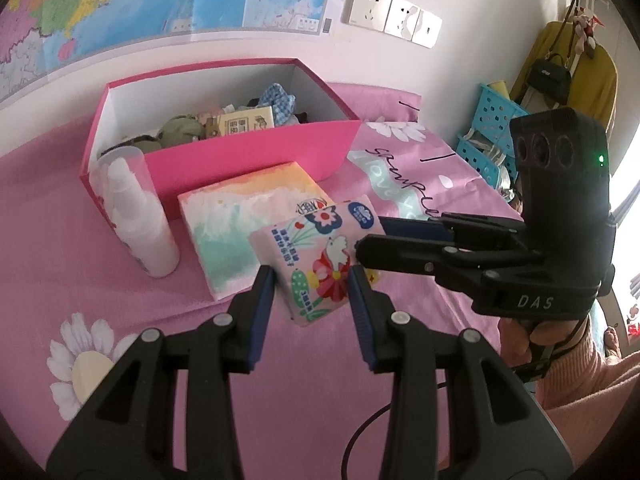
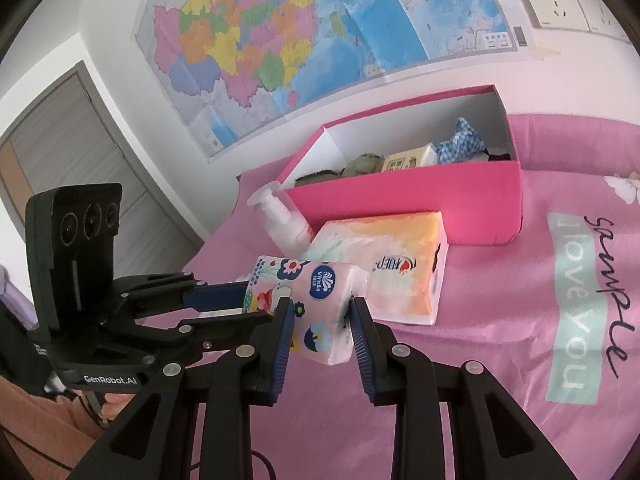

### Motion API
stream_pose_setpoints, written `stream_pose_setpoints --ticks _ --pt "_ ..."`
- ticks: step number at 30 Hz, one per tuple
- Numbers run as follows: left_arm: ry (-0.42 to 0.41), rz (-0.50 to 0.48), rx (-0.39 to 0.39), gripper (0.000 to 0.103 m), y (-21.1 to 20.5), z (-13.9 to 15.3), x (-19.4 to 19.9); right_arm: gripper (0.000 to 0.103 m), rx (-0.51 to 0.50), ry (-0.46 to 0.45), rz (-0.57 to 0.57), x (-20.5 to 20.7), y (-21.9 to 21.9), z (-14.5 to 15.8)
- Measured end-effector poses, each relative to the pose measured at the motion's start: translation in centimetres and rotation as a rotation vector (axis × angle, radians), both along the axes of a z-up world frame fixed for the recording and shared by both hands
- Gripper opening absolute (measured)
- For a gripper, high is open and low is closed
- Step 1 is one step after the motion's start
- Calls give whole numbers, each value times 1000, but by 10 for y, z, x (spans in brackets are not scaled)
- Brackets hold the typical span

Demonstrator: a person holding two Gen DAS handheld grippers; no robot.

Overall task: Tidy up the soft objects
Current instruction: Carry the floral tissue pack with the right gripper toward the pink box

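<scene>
Both claws, left claw (image 1: 311, 280) and right claw (image 2: 320, 312), pinch the pink floral soft plastic tissue pack (image 1: 320, 256) above the bed (image 1: 120, 272). Opposed pulls could tear the wrap, or one pad slips.

The small tissue pack (image 1: 316, 256) sits between both grippers — big pack (image 1: 244, 220), then box (image 1: 256, 168), behind it, bottle (image 1: 136, 216) maybe touching the box.

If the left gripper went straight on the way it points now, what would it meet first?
The left gripper already holds the small flowered tissue pack, so that pack leads. Beyond it, most likely the larger pastel tissue pack, then the pink box. Depth is hard to judge.
</scene>
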State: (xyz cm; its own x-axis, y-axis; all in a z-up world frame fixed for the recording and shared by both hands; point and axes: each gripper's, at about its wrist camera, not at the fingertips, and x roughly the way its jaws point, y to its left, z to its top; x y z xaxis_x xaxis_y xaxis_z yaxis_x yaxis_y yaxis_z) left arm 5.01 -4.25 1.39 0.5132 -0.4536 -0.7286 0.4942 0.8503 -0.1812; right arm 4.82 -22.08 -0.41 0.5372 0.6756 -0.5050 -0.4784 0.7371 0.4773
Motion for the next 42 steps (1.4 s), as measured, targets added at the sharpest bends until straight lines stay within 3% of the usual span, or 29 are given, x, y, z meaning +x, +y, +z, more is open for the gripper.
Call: stream_pose_setpoints --ticks 42 --pt "-62 13 0 40 -5 21 45 30 -5 -74 -17 35 -2 24"
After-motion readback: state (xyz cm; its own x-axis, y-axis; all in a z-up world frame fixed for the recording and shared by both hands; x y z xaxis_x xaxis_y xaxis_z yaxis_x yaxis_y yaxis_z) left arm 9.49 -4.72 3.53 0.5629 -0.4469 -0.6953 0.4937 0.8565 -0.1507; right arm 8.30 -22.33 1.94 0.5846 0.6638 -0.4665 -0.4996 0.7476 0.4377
